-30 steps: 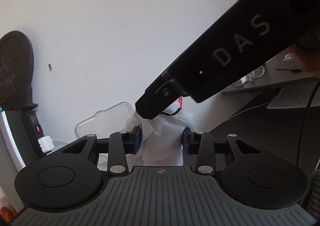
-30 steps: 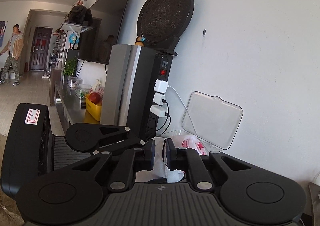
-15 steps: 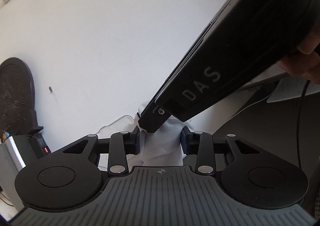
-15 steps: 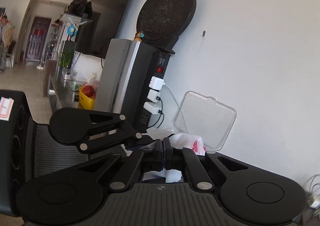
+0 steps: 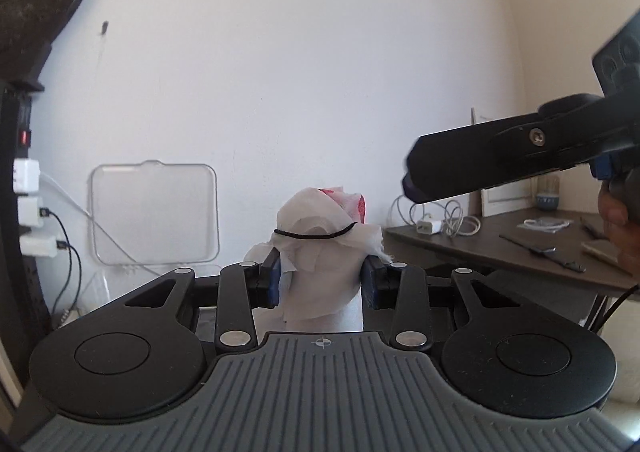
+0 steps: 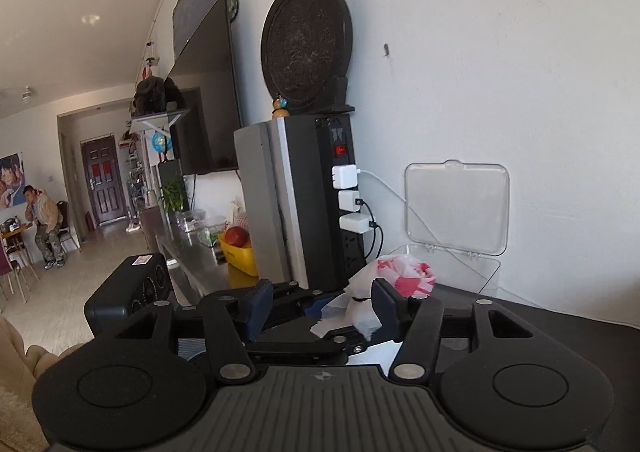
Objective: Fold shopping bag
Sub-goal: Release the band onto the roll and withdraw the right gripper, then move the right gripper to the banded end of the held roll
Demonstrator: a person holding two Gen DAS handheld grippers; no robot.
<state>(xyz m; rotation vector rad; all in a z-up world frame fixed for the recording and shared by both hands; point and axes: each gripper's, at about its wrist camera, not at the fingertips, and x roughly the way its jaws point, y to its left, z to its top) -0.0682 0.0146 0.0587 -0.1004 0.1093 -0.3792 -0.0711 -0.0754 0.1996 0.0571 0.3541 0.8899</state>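
The shopping bag is a white roll with red print, bound near its top by a thin black band. My left gripper is shut on the roll's lower half and holds it upright in front of the wall. My right gripper hangs up and to the right of the roll, apart from it, with a hand behind it. In the right wrist view my right gripper has its jaws opening with nothing pressed between them. The bag shows just beyond its right finger.
A black power tower with white chargers stands left of the bag, topped by a round dark plate. A clear plastic lid leans on the wall. A brown desk with cables is at the right. A person sits far down the room.
The right gripper went from shut at the roll's top to open and drew away to the right. The black band now sits around the roll. The left gripper rolled while keeping its hold.
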